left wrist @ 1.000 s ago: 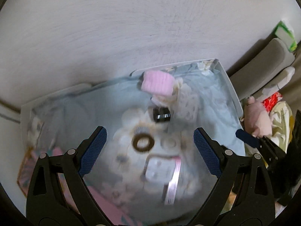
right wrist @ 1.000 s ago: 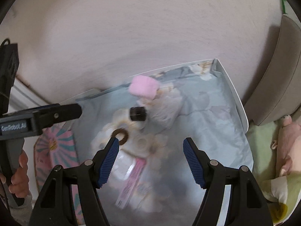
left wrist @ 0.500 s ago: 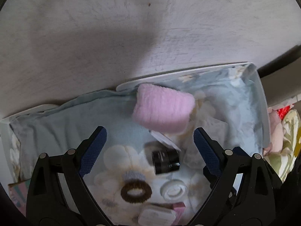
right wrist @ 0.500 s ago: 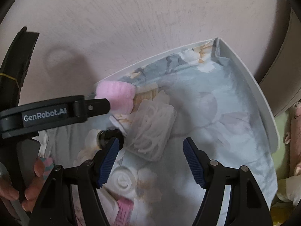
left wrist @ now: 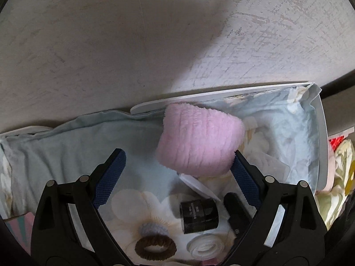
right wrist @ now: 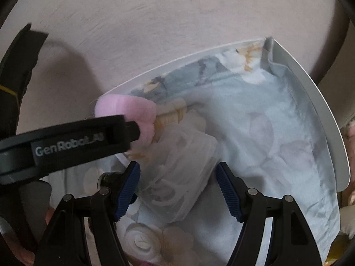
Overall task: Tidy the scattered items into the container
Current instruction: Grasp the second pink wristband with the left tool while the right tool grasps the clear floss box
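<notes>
A pink fluffy roll (left wrist: pixel 199 141) lies on a floral blue cloth against the far rim of a white tray (left wrist: pixel 221 93). My left gripper (left wrist: pixel 177 168) is open, its fingers on either side of the roll's near end. A black jar (left wrist: pixel 199 215), a brown hair tie (left wrist: pixel 155 247) and a white lid (left wrist: pixel 206 247) lie just below it. In the right wrist view my right gripper (right wrist: pixel 177 188) is open, its fingers either side of a clear plastic packet (right wrist: pixel 184 173). The pink roll (right wrist: pixel 124 108) shows behind the left gripper's arm (right wrist: pixel 66 141).
The tray's right wall (right wrist: pixel 310 102) stands to the right. A textured wall (left wrist: pixel 155 33) rises behind the tray. Soft toys and bright bags (left wrist: pixel 339 155) lie beyond the tray's right edge. A grey cushion edge (right wrist: pixel 341 66) is at far right.
Both grippers have moved forward and down toward the tray. The left gripper's fingers now flank the pink roll; the right gripper's fingers now flank the clear packet.
</notes>
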A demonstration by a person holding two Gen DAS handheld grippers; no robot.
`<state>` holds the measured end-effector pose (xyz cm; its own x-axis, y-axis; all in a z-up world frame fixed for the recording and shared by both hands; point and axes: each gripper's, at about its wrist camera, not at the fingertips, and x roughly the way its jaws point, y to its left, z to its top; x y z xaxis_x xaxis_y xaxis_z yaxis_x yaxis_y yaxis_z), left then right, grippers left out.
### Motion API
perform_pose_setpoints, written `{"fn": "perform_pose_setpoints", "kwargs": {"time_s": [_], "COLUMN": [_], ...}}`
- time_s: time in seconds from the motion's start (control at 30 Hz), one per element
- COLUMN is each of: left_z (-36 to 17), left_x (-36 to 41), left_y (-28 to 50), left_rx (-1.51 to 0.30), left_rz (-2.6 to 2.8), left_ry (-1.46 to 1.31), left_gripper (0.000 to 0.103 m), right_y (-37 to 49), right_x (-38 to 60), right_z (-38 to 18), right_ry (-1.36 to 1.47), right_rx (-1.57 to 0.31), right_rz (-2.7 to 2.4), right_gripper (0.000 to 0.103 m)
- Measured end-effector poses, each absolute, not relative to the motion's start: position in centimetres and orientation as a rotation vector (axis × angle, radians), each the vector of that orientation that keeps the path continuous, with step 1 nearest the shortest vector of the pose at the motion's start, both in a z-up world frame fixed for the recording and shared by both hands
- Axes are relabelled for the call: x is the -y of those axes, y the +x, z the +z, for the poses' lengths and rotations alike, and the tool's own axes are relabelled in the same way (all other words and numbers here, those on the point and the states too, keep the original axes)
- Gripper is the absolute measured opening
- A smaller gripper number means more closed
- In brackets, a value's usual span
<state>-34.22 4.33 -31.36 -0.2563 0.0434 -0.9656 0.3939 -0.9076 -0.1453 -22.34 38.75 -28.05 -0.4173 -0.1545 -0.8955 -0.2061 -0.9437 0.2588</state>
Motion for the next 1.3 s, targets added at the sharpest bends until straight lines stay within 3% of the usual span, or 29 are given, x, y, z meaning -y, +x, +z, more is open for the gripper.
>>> {"fn": "perform_pose_setpoints", "kwargs": {"time_s": [0.3,0.4,0.53,0.77,0.97,1.3], "left_z": [-31.4,-31.1,-30.8,-29.8,-28.2,-25.3], "left_x": [-4.4,-4.5,-5.0,-5.0,-4.3,-5.8], "left_y": [-34.1,-33.7,-33.2,-32.2,-30.9,-31.6], "left_rx": [-0.56,-0.558,-0.567,-0.572,-0.609,-0.641], "left_rz": [-2.273,-2.3,-2.349,-2.359,-2.361,-2.384], "left_ry": [1.726,1.707,1.693,1.645,1.585,1.529], "left_gripper": [0.092,0.08,0.053,0.033,0.03,0.03], "right_y": [-22.4,-21.9,-20.9,-19.0,-17.0,-14.1], "right_x": [-37.0,-36.5,-36.8,-38.3,-40.5,-42.1], "right_z": [-28.0,-28.0,-27.8,-27.4,-26.6,-24.2], "right_ry": [-1.669,-1.657,-1.636,-1.601,-1.567,-1.53], "right_rx": [-0.354,-0.267,-0.24,-0.322,-0.481,-0.534], "right_rz": [2.567,2.575,2.601,2.647,2.67,2.695], "right_gripper": [0.067,0.067,0.06,0.054,0.053,0.053]}}
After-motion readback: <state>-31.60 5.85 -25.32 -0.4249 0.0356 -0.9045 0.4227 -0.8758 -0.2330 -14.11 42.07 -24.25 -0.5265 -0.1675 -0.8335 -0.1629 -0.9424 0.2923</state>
